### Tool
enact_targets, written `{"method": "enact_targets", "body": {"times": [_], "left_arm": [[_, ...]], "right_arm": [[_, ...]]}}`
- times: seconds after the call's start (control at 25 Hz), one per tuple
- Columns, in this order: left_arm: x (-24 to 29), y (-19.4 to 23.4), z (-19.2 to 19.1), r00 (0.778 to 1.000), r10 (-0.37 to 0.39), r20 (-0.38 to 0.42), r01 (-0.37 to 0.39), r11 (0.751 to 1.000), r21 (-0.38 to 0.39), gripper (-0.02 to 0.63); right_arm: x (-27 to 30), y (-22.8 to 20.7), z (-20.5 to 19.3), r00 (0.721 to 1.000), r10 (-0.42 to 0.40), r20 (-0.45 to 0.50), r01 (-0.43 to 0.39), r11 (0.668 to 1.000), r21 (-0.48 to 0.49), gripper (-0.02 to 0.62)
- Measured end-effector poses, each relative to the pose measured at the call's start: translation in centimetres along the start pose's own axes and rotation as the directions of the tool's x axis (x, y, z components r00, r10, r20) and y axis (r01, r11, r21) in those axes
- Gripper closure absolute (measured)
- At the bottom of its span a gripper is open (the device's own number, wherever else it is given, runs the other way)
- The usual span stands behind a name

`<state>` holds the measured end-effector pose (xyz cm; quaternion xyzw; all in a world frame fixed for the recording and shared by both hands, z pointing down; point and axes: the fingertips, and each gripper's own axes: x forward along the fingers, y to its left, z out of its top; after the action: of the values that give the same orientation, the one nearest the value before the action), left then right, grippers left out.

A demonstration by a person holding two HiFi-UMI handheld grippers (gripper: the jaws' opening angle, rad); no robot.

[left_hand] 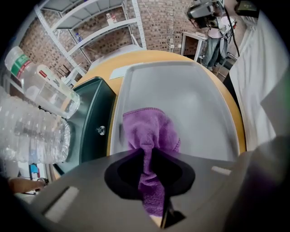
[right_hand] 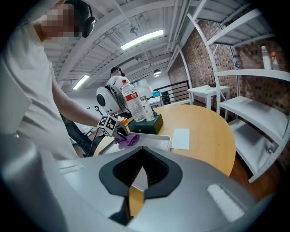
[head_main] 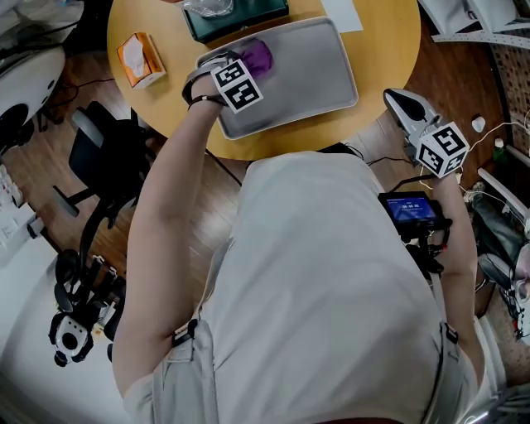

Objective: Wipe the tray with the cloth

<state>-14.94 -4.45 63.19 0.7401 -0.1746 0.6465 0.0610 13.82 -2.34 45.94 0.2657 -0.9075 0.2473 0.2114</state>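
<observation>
Right gripper (right_hand: 142, 166): off the tray's (head_main: 319, 79) near right corner, past the worktop (head_main: 385, 50) edge. Its fingers are drawn together at the tips, nothing between them.

Left gripper (left_hand: 147, 152): over the tray's far left part, pointing steeply down. Its fingers are clamped on a bunched fold of the purple cloth (left_hand: 152, 129); the rest of the cloth spreads on the tray floor.

Beyond the tray's far edge: dark green box (head_main: 236, 18), touching or just beside it, I cannot tell which.

Cloth (head_main: 259, 56) on tray (head_main: 310, 79) on table (head_main: 383, 50)
</observation>
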Motion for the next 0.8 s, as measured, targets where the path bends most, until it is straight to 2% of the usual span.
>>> {"method": "enact_targets", "body": {"times": [0.24,0.48,0.8], "left_arm": [[0.3,3.6,-0.2,0.999,0.043,-0.021,-0.042,0.999,0.006,0.554],[0.3,3.7,0.5,0.998,0.059,-0.033,-0.058,0.998,0.031,0.554],[0.8,4.0,4.9,0.999,0.049,-0.013,-0.048,0.998,0.051,0.554]], "right_arm": [[0.1,-0.1,0.1,1.000,-0.009,-0.004,0.009,1.000,0.012,0.594],[0.0,-0.3,-0.3,1.000,-0.013,-0.002,0.014,1.000,0.026,0.592],[-0.1,-0.6,-0.8,1.000,-0.014,0.007,0.014,0.999,0.044,0.592]]}}
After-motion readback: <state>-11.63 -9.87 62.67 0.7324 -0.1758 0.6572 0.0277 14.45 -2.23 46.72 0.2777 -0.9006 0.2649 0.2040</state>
